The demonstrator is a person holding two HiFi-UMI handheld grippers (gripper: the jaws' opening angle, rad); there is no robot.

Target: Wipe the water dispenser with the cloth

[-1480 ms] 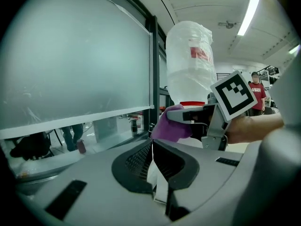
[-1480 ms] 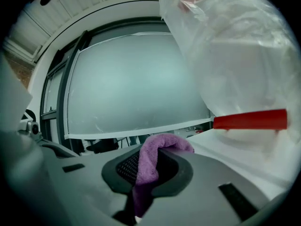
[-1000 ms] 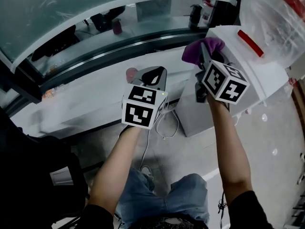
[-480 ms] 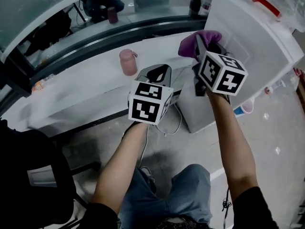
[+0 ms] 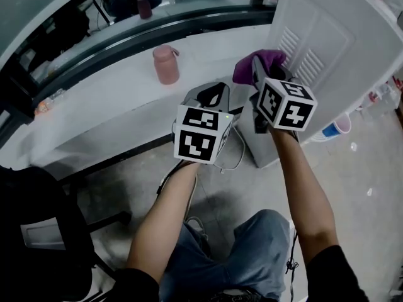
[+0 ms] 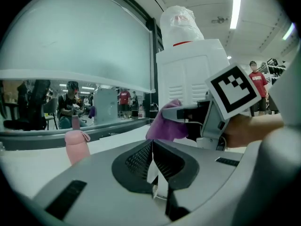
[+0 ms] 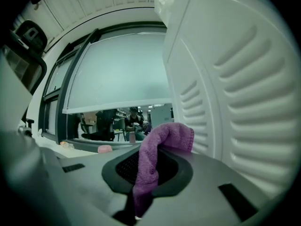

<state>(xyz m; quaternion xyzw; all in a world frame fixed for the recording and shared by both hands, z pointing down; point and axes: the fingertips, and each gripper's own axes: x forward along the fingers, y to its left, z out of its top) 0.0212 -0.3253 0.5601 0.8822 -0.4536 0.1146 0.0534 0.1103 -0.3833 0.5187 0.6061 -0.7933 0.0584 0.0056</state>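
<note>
Clamping a purple cloth (image 7: 155,164) between its jaws, the right gripper (image 5: 261,68) is held up at the side of the white water dispenser (image 5: 327,49). The cloth folds over the jaw tips, and its upper end lies just beside the dispenser's slatted side panel (image 7: 235,93); whether it actually touches the panel cannot be made out. The left gripper (image 6: 153,161) sits lower and to the left of the right one, near it but apart. Its jaws are drawn together with nothing between them, and it points toward the white counter (image 5: 94,106). A pink bottle (image 5: 167,65) stands upright on that counter, well to the left of the dispenser. In the left gripper view, the dispenser carries a water bottle wrapped in a clear bag (image 6: 178,25) on its top. A white cable (image 5: 236,159) loops on the floor by the dispenser's base, below the two grippers.
</note>
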